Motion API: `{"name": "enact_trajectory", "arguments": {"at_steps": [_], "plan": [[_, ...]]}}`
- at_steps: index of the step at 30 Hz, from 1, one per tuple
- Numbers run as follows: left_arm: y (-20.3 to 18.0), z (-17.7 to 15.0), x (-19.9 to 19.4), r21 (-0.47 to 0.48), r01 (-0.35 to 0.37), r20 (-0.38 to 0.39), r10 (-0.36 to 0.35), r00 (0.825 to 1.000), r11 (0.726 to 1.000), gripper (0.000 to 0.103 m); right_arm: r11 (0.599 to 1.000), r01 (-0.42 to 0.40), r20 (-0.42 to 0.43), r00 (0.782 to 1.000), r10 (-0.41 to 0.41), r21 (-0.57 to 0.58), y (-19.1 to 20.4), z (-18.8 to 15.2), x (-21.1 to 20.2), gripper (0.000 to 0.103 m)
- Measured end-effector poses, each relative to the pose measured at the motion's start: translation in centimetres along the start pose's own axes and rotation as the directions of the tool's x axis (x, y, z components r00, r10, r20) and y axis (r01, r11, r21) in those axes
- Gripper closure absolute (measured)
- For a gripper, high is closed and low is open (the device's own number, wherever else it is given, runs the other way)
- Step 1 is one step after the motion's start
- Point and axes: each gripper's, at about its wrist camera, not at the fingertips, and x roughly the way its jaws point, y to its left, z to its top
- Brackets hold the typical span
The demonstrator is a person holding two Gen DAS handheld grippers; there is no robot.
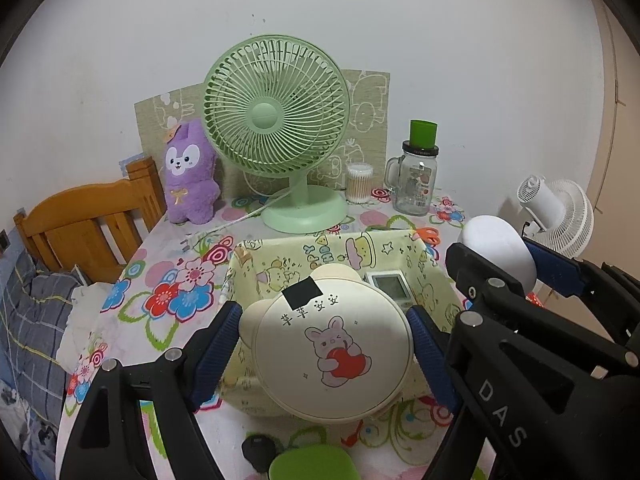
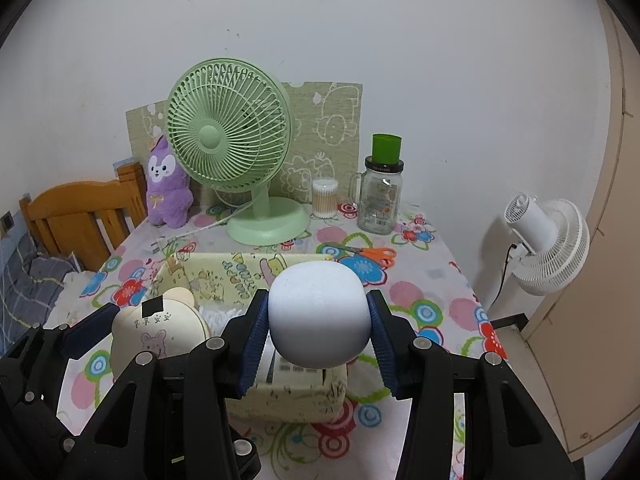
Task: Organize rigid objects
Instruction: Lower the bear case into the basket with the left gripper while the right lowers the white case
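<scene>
My left gripper (image 1: 323,315) is shut on a cream, bear-eared round case (image 1: 332,356) with a rabbit picture, its blue pads pressing both sides. The case hangs over the near part of a yellow cartoon-print fabric basket (image 1: 248,264). My right gripper (image 2: 317,297) is shut on a white rounded object (image 2: 320,312), held above the same basket (image 2: 292,396). A white device with a screen (image 1: 390,284) lies inside the basket. In the left wrist view the right gripper (image 1: 494,251) and its white object (image 1: 492,238) sit to the right. The right wrist view shows the cream case (image 2: 156,332) at lower left.
At the back of the floral tablecloth stand a green desk fan (image 1: 276,108), a purple plush (image 1: 190,172), a cotton swab tub (image 1: 359,182) and a glass jar with a green lid (image 1: 416,184). Orange scissors (image 2: 370,256) lie behind the basket. A white fan (image 2: 548,240) stands off the table's right, a wooden headboard (image 1: 80,220) on the left.
</scene>
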Motion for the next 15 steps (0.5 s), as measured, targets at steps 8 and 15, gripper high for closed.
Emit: {"name": "enact_trajectory", "arguments": {"at_steps": [8, 15], "plan": [[0.0, 1.3, 2.0, 0.005, 0.001, 0.001, -0.001, 1.000, 1.000, 0.019, 1.000, 0.001, 0.001, 1.000, -0.001, 0.007, -0.1, 1.2, 2.0, 0.052], [0.5, 1.7, 4.7, -0.018, 0.001, -0.029, -0.001, 1.000, 1.000, 0.019, 1.000, -0.007, -0.023, 1.000, 0.008, 0.014, -0.2, 1.8, 4.7, 0.052]]}}
